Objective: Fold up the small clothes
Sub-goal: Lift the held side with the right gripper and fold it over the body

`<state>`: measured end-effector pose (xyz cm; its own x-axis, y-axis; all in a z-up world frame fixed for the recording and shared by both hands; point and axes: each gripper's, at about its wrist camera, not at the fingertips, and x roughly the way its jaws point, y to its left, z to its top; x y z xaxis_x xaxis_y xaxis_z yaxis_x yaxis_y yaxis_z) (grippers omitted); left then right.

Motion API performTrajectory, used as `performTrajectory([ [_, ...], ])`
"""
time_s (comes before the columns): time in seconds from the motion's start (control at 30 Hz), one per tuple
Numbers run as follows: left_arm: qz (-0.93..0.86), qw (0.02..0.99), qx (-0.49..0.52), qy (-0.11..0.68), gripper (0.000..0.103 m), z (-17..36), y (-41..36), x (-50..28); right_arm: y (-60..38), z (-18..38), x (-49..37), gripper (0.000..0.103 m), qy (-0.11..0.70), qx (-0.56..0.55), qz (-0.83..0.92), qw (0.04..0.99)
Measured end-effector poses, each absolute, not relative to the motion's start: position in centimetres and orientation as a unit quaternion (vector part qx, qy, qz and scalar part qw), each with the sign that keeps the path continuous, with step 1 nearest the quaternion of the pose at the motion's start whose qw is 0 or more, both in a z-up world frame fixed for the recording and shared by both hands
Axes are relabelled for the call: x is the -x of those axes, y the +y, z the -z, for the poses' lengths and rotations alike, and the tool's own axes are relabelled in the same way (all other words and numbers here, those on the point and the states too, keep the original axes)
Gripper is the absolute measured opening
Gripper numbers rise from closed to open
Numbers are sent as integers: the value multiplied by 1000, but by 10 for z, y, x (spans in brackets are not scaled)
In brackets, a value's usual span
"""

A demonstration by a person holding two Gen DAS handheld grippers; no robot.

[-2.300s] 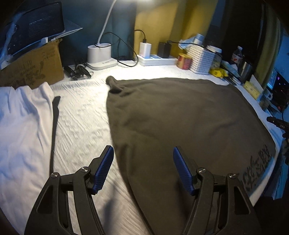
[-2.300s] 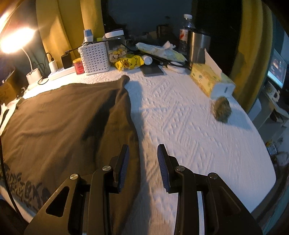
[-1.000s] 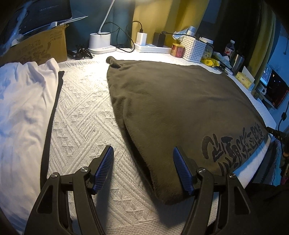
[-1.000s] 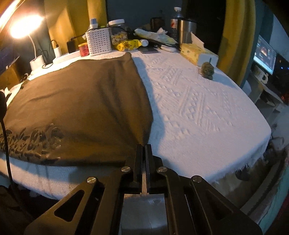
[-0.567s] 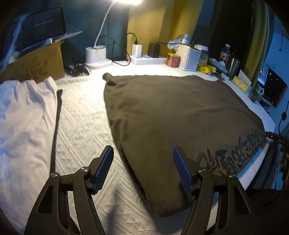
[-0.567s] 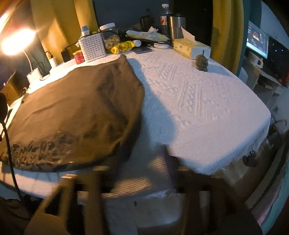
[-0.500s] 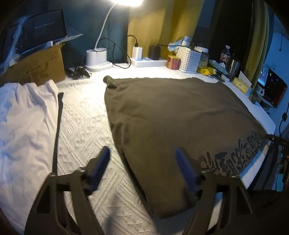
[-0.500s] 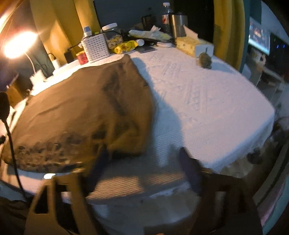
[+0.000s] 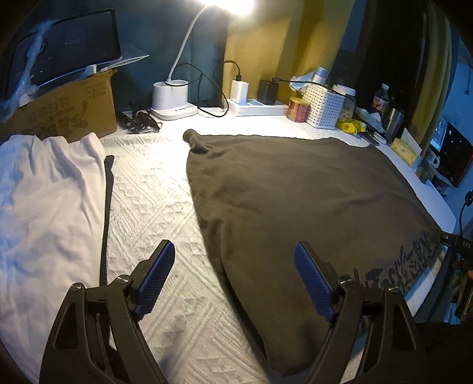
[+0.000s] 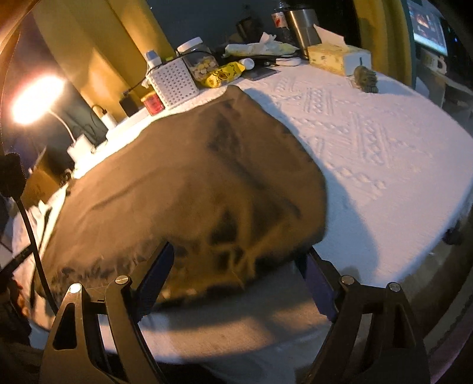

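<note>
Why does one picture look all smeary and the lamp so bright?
Right wrist view: the brown garment is motion-blurred, and the lamp glows as an orange blob. Left wrist view: sharp, but the lamp head is blown out white, and fisheye bends the table edges.

The right gripper (image 10: pixel 236 277), fingers (image 10: pixel 156 271) spread wide, hovers over the dark garment's (image 10: pixel 189 189) rumpled near edge.

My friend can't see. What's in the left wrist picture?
A dark brown garment lies spread flat on a white textured cloth, with the open left tool above its near edge. White clothing lies to the left; a lit lamp stands behind.
</note>
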<state>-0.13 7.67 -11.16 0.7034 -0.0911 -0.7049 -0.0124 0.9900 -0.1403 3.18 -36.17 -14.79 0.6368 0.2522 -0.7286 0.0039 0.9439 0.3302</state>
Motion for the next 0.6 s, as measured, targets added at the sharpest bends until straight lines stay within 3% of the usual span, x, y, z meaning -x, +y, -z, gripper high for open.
performTrajectory([
  [0.6,13,909,86,408,83,123,94,-51,-335,150,-110,86,397,-157,-90,900],
])
